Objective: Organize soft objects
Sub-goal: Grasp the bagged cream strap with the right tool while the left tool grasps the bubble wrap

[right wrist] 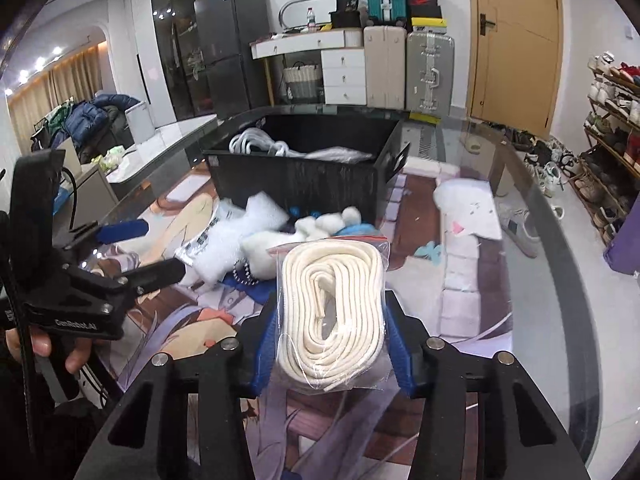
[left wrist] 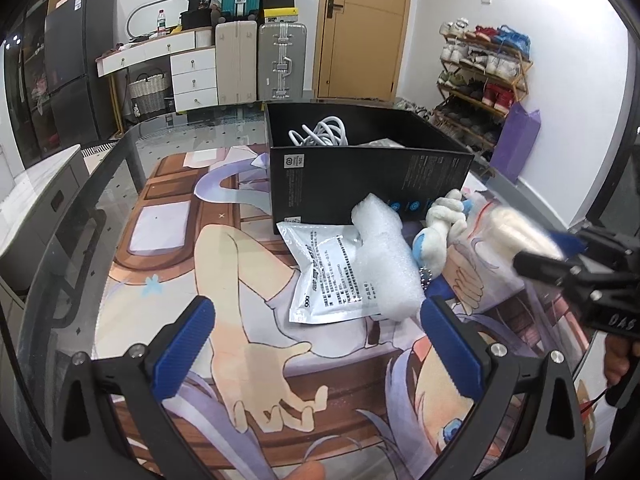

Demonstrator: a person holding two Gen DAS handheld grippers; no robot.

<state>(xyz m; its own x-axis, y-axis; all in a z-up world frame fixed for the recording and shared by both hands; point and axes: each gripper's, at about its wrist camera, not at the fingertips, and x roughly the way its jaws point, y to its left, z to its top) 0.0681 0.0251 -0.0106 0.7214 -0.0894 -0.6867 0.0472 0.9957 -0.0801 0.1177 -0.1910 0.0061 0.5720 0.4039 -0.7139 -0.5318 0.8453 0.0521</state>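
Right gripper [right wrist: 332, 316] is clamped on a clear bag of coiled cream cord [right wrist: 334, 304], lifted just off the printed mat [right wrist: 460, 280]. The pads only pinch the lower half, so I'd guess the slick plastic could slide out or the top could flop over. The left gripper [left wrist: 316, 340] hangs open with nothing in it. Past that sit the foam wrap [left wrist: 384, 256], white pouch [left wrist: 320, 276] and plush toy [right wrist: 320, 226], right against the black box [right wrist: 304, 176]. A low carry could snag the box rim or knock the plush.
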